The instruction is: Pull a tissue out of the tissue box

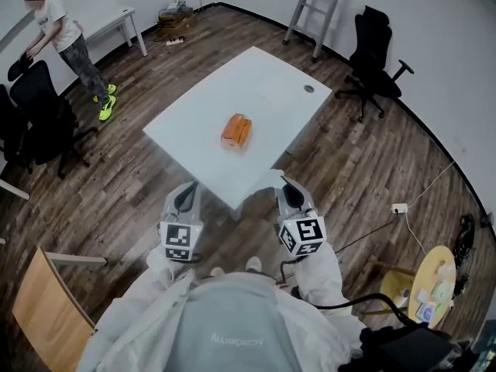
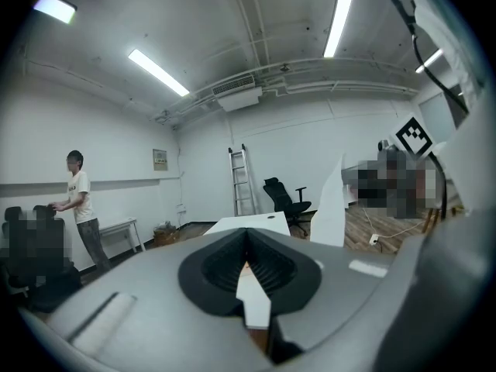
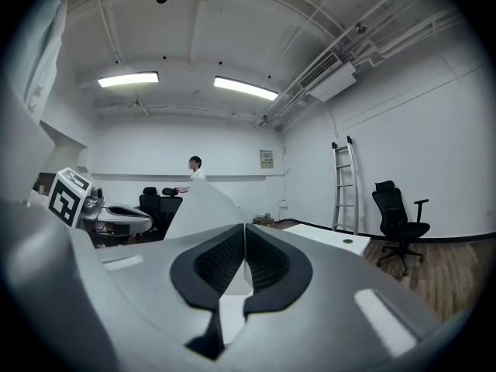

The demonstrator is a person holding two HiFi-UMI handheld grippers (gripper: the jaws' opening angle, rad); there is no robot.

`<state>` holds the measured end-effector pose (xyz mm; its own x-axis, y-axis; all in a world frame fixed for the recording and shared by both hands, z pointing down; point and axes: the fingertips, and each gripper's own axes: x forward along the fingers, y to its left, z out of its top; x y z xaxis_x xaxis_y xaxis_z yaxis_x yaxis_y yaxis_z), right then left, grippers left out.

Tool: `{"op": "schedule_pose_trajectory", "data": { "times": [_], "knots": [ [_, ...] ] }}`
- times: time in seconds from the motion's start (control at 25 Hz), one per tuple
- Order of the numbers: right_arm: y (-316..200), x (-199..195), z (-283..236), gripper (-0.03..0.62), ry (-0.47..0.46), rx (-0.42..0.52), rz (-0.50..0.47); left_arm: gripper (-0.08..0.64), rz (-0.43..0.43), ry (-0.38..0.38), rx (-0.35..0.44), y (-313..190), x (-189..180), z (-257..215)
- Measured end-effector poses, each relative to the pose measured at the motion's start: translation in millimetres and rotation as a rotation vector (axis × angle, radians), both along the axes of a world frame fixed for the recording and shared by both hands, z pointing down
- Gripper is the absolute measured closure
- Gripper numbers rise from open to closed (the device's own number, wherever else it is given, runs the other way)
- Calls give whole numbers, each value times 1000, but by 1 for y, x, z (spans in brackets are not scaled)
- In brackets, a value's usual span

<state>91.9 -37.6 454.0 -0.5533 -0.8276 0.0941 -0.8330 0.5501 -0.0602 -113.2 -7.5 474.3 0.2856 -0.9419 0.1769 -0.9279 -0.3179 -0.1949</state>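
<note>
An orange tissue box [image 1: 236, 130] lies in the middle of the white table [image 1: 271, 76]; I cannot make out a tissue at its top. Both grippers hover side by side at the table's near corner, well short of the box. My left gripper [image 1: 188, 190] [image 2: 248, 235] points toward the table with its black pads together and nothing between them. My right gripper [image 1: 286, 186] [image 3: 245, 229] is also shut and empty, its tips over the table's near corner. Each gripper shows at the edge of the other's view.
A black office chair [image 1: 376, 53] and a ladder [image 1: 314, 6] stand beyond the table on the right. A person [image 1: 66, 33] bends over black chairs [image 1: 39, 107] at far left. A wooden chair [image 1: 46, 308] is near left, a round yellow table [image 1: 434, 285] near right.
</note>
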Motion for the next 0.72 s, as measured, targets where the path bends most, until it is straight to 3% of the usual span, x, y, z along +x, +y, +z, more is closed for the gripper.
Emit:
{"op": "schedule_pose_trajectory", "data": {
  "times": [0.36, 0.72],
  "knots": [
    [28, -2, 1, 592, 10, 14, 93, 560, 30, 17, -14, 20, -12, 7],
    [34, -10, 6, 592, 22, 7, 93, 560, 33, 22, -16, 24, -16, 10]
  ]
}}
